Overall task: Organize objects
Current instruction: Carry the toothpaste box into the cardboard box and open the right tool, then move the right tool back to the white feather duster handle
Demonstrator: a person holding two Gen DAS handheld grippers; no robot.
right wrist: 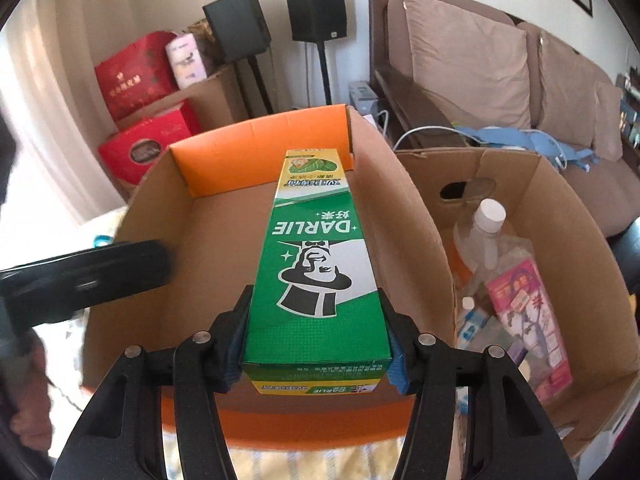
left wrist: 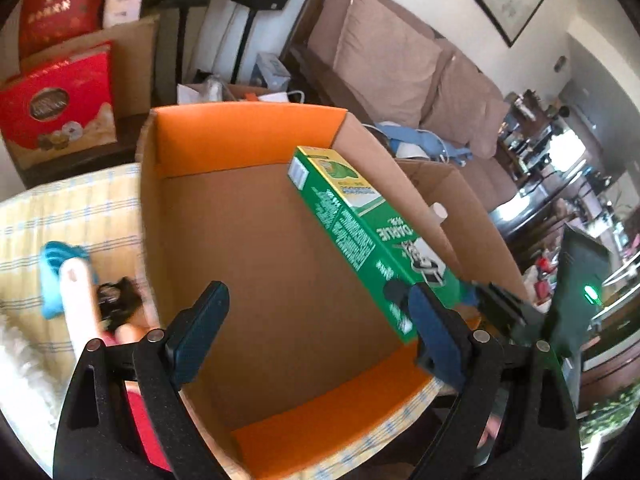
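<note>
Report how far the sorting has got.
Done: nothing lies in the orange-lined box yet. In hand: the right gripper clamps the green toothpaste carton over that box; the left gripper is open with nothing between its fingers. Left: set the carton down, then clear the second cardboard box holding a bottle and packets.

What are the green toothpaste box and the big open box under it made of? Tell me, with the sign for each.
Toothpaste box: thin printed card, slightly glossy by the look; sharp folded edges and colour print all over.
Big open box: brown cardboard, matte; raw brown walls with orange end flaps. Whether it is corrugated cannot be told.
</note>
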